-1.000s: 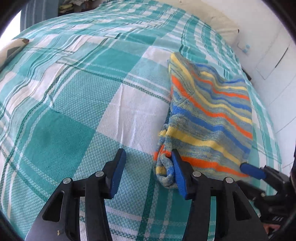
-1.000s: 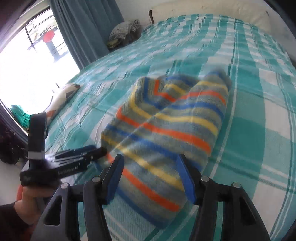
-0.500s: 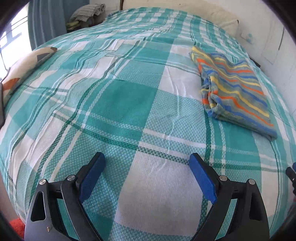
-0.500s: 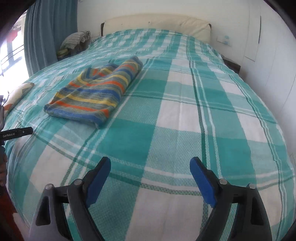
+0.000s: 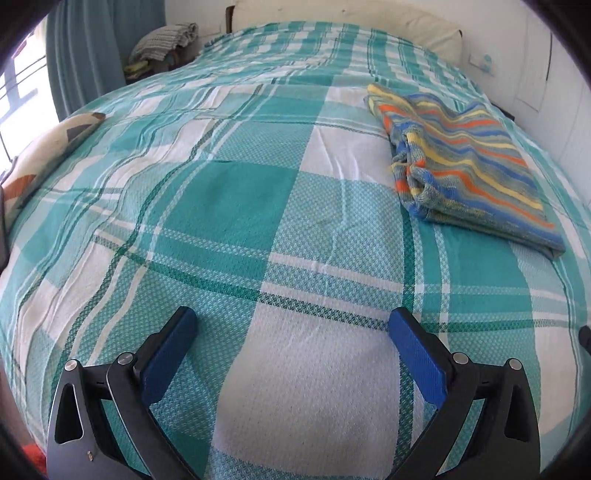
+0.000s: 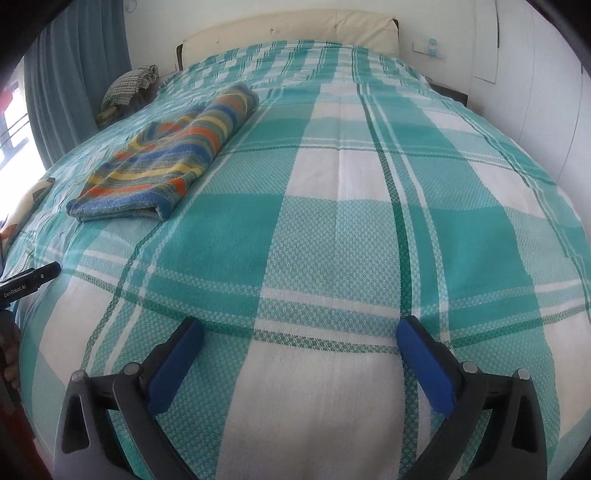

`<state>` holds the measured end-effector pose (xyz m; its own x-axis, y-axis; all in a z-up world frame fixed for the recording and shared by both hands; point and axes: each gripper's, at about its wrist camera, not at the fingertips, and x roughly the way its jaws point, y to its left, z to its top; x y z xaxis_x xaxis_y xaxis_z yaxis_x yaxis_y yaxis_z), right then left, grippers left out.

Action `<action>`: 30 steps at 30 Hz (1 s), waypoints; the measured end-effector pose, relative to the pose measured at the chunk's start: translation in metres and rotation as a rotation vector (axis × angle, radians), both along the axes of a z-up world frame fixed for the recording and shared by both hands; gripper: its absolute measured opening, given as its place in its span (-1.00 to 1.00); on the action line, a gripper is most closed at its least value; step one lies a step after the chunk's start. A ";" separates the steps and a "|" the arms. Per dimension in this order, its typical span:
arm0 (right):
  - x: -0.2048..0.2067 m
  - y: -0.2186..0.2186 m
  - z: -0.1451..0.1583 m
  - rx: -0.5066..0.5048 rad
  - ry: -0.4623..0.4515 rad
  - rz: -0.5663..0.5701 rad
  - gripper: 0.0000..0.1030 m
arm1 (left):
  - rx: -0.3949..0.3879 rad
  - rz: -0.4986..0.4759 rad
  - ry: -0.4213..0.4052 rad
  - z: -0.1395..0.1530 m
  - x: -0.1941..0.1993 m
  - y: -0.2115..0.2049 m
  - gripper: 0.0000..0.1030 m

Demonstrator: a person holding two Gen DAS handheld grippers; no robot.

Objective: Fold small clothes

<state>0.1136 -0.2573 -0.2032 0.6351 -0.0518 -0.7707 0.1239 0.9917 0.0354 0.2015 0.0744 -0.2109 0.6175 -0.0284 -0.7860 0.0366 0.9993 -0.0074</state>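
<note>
Striped garment (image 5: pixel 469 162) is lying folded on the checked bedspread (image 5: pixel 258 206). Left gripper (image 5: pixel 291 350) and right gripper (image 6: pixel 301 354) jaws are opening, nothing between them, well apart from the garment.

Bed (image 5: pixel 229 206) covered edge to edge by a teal-and-white plaid bedspread (image 6: pixel 332 240), lightly rippled, with a cream headboard (image 6: pixel 295 26) at the far end. Folded striped garment (image 5: pixel 469 162) in blue, orange, yellow and grey lying flat on the bedspread, well apart from the near edge, thick folded end toward the camera in the left wrist view. Patterned cushion (image 5: pixel 48 147) resting at the window-side edge.
</note>
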 end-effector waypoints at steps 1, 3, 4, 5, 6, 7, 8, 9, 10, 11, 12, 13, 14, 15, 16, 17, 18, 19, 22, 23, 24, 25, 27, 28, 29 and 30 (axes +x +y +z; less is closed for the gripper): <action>-0.001 0.000 -0.001 -0.004 0.001 0.000 1.00 | 0.002 -0.001 0.000 0.000 0.000 0.000 0.99; 0.000 0.001 -0.003 -0.009 0.007 0.000 1.00 | 0.008 -0.002 0.002 -0.001 0.000 -0.001 0.99; 0.001 0.000 -0.004 -0.009 0.010 0.000 1.00 | 0.012 -0.002 0.003 -0.001 0.001 -0.002 0.99; 0.001 0.000 -0.004 -0.007 0.012 0.000 1.00 | 0.016 -0.002 0.004 -0.001 0.001 -0.002 0.99; 0.002 -0.001 -0.005 -0.006 0.013 0.000 1.00 | 0.018 -0.002 0.004 -0.001 0.001 -0.003 0.99; 0.001 -0.001 -0.005 -0.007 0.014 -0.001 1.00 | 0.020 -0.002 0.003 -0.001 0.000 -0.003 0.99; 0.001 -0.001 -0.005 -0.009 0.014 -0.001 1.00 | 0.020 -0.002 0.003 -0.001 0.000 -0.003 0.99; 0.001 -0.001 -0.005 -0.009 0.014 -0.001 1.00 | 0.019 -0.002 0.003 -0.001 0.000 -0.003 0.99; 0.001 -0.001 -0.005 -0.008 0.014 -0.001 1.00 | 0.019 -0.002 0.003 -0.001 0.000 -0.003 0.99; 0.001 -0.001 -0.005 -0.008 0.014 -0.001 1.00 | 0.020 -0.002 0.003 -0.001 0.000 -0.003 0.99; 0.001 -0.001 -0.005 -0.010 0.015 -0.001 1.00 | 0.020 -0.002 0.003 -0.001 0.000 -0.003 0.99; 0.001 -0.001 -0.005 -0.009 0.015 -0.001 1.00 | 0.020 -0.002 0.003 -0.001 0.001 -0.003 0.99; 0.001 -0.001 -0.005 -0.009 0.014 -0.001 1.00 | 0.020 -0.002 0.004 -0.001 0.000 -0.003 0.99; 0.001 -0.001 -0.005 -0.008 0.014 -0.001 1.00 | 0.020 -0.002 0.004 -0.001 0.000 -0.003 0.99; 0.001 -0.001 -0.005 -0.009 0.015 -0.001 1.00 | 0.021 -0.002 0.005 -0.001 0.001 -0.004 0.99; 0.001 -0.001 -0.005 -0.009 0.014 -0.001 1.00 | 0.022 -0.002 0.005 -0.001 0.001 -0.004 0.99; 0.001 -0.001 -0.005 -0.009 0.014 -0.001 1.00 | 0.022 -0.002 0.005 -0.001 0.001 -0.004 0.99; 0.001 -0.001 -0.005 -0.009 0.014 -0.001 1.00 | 0.022 -0.002 0.005 -0.001 0.001 -0.004 0.99; 0.001 -0.001 -0.005 -0.008 0.014 -0.001 1.00 | 0.025 -0.002 0.009 -0.001 0.001 -0.004 0.99; 0.001 -0.001 -0.005 -0.009 0.015 -0.001 1.00 | 0.026 -0.002 0.012 -0.001 0.001 -0.004 0.99; 0.001 -0.001 -0.005 -0.009 0.015 -0.001 1.00 | 0.025 -0.002 0.019 -0.001 0.002 -0.004 0.99; 0.001 -0.001 -0.005 -0.009 0.015 -0.001 1.00 | 0.020 -0.006 0.033 0.000 0.004 -0.003 0.99; 0.001 -0.001 -0.004 -0.011 0.015 0.000 1.00 | -0.019 -0.039 0.097 0.008 0.008 0.003 0.98; 0.001 -0.001 -0.004 -0.008 0.015 0.000 1.00 | -0.065 -0.060 0.131 0.016 0.011 0.007 0.96; 0.001 -0.002 -0.004 -0.004 0.019 0.001 1.00 | -0.144 -0.074 0.137 0.026 0.013 0.014 0.94; 0.001 -0.003 -0.001 0.002 0.030 0.005 1.00 | -0.248 -0.083 0.117 0.038 0.015 0.022 0.94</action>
<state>0.1147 -0.2600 -0.2046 0.6118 -0.0476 -0.7896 0.1205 0.9921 0.0336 0.2165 0.0961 -0.1727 0.5109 -0.2759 -0.8142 0.1031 0.9599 -0.2606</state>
